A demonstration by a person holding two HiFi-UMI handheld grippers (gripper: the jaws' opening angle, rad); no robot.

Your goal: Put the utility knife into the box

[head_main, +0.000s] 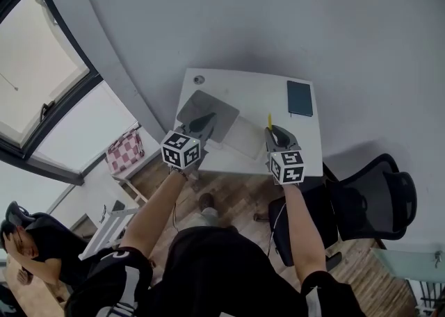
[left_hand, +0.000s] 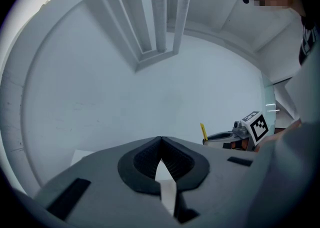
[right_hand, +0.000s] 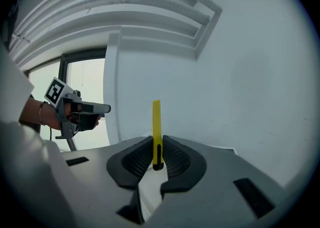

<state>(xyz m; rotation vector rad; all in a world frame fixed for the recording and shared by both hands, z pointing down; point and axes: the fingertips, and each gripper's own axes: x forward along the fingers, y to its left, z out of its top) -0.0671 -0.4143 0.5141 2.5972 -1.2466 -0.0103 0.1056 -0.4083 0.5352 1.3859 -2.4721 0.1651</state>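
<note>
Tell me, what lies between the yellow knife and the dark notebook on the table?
Nothing: the head view shows only bare white table between the utility knife, held in the right gripper, and the notebook.

The slim yellow utility knife (right_hand: 156, 122) stood upright, clamped between the right gripper's (right_hand: 157, 148) jaws. The pale box (head_main: 243, 137) lay open just left of it, its grey lid flipped back.

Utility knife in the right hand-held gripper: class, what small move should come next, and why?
Probably ease the right hand-held gripper over the box, then lower it. Its jaws clamp the yellow utility knife upright, and the knife is not yet inside the box.
</note>
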